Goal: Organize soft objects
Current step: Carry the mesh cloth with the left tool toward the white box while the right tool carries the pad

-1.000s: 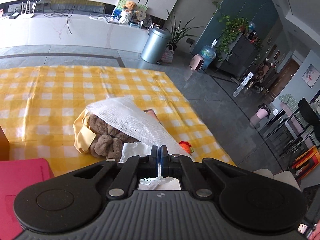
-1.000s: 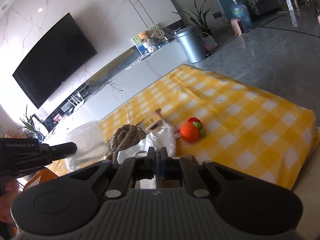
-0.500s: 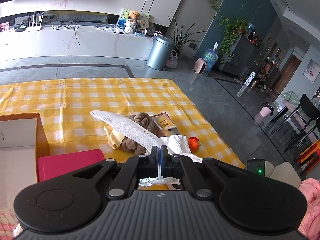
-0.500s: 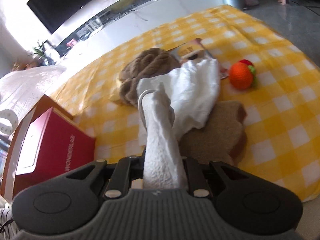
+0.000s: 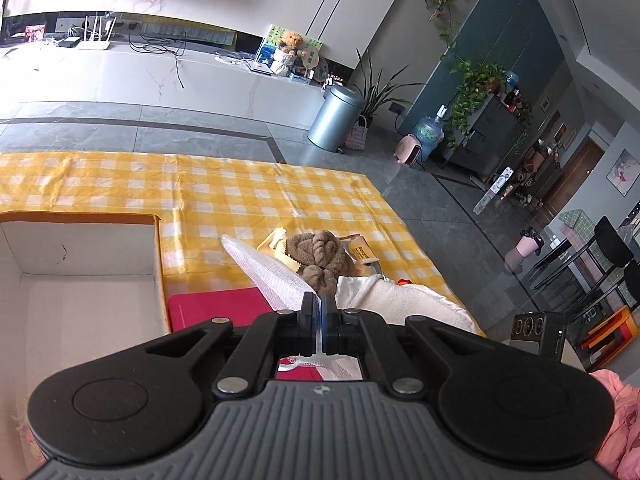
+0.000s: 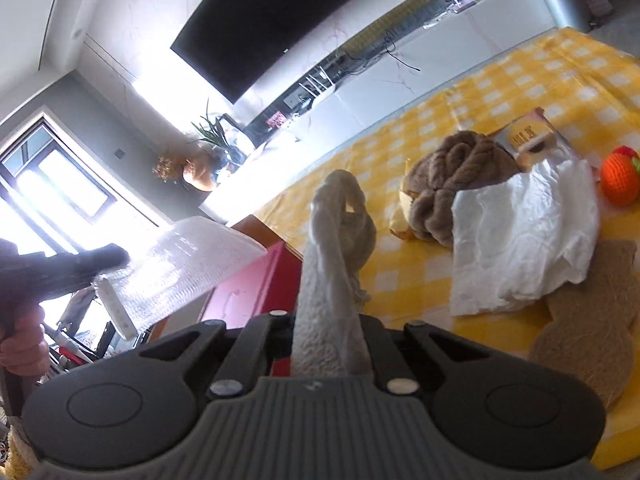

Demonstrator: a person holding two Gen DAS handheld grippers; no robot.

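Left to right:

Open cardboard box [image 5: 80, 276]: white inside, far left on the surface [image 5: 224, 192], which wears a yellow checked cloth.

Red box [image 5: 216, 308]: flat, just right of the cardboard box.

Left tool [image 5: 319, 308]: jaws closed on the white mesh cloth [image 5: 272, 274], which hangs in the air over the red box's edge. In the right wrist view the same tool [image 6: 100, 258] and cloth [image 6: 180, 264] appear at far left, with a hand [image 6: 20, 340] on the grip.

Right tool [image 6: 328, 320]: its fingertips are hidden behind a white knotted rope [image 6: 332, 264], which it has clamped and holds lifted clear of the cloth.

Brown towel [image 6: 452, 176]: bunched, resting on the surface, touching a yellow rag [image 6: 402, 216] at its left edge.

White paper sheet [image 6: 520, 240]: crumpled, overlapping the towel's right side.

Tan fibre mat [image 6: 588, 320]: under the sheet's lower corner.

Snack packet [image 6: 528, 138]: behind the towel.

Orange knitted ball [image 6: 620, 180]: far right.
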